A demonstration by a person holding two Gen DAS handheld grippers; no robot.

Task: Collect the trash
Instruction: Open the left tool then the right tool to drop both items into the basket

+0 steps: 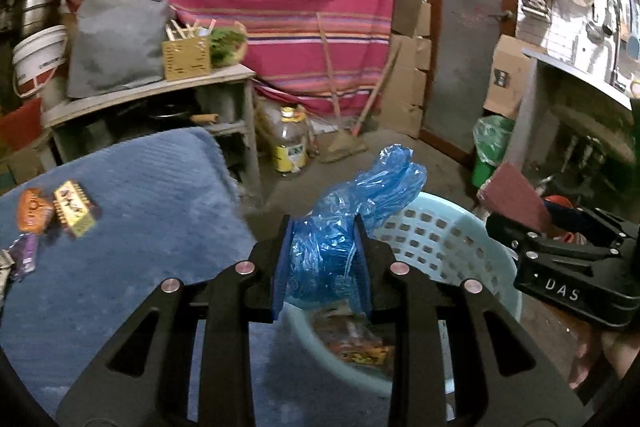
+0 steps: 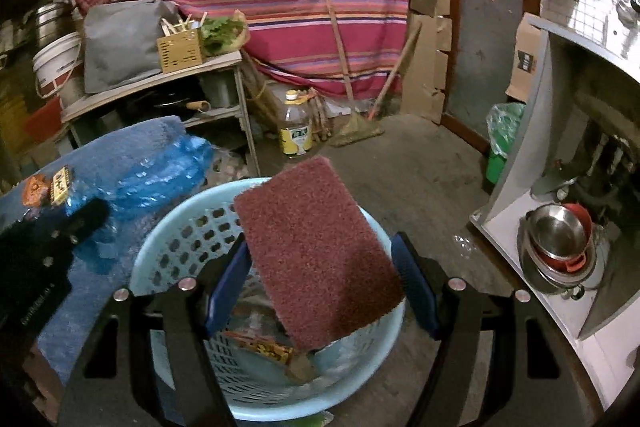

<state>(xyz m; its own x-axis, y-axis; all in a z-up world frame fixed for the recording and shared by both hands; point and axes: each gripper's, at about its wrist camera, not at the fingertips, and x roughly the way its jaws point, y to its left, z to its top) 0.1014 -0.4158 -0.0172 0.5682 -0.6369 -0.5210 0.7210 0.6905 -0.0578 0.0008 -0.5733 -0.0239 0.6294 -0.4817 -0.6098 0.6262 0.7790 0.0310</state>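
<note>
The left gripper (image 1: 322,259) clamps a blue bag (image 1: 360,203) above the basket (image 1: 452,239) rim. The right gripper (image 2: 320,291) is spread wide; the red pad (image 2: 316,259) touches its left finger over the basket.

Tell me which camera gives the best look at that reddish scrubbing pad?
The right wrist view: the scrubbing pad fills the middle, its whole rough face visible above the basket, between the open fingers. The left wrist view catches only a small slanted piece at the right edge.
</note>
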